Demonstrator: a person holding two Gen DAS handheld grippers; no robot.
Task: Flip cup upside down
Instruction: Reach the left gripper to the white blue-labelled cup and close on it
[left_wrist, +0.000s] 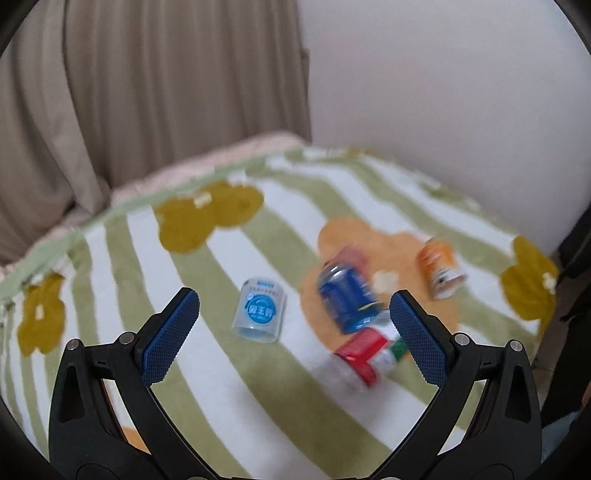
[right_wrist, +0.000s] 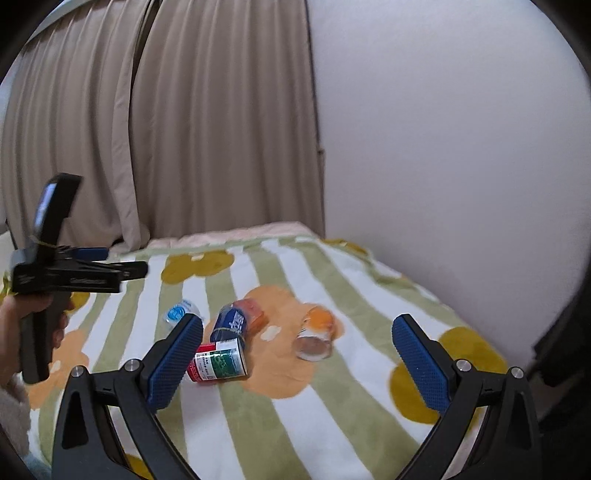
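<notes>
Both grippers were spread wide, holding nothing: left gripper (left_wrist: 293, 317), right gripper (right_wrist: 297, 341). 4 printed plastic cups lay tipped on the green-and-white striped blanket (right_wrist: 332, 424): light-blue cup (left_wrist: 259, 312) alone at left, dark-blue cup (left_wrist: 347, 295) touching red-and-green cup (right_wrist: 218, 362), orange cup (right_wrist: 316, 334) apart at right.

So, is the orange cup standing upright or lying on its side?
On its side: the orange cup lies on the striped blanket, its round open mouth facing the right wrist camera.
</notes>
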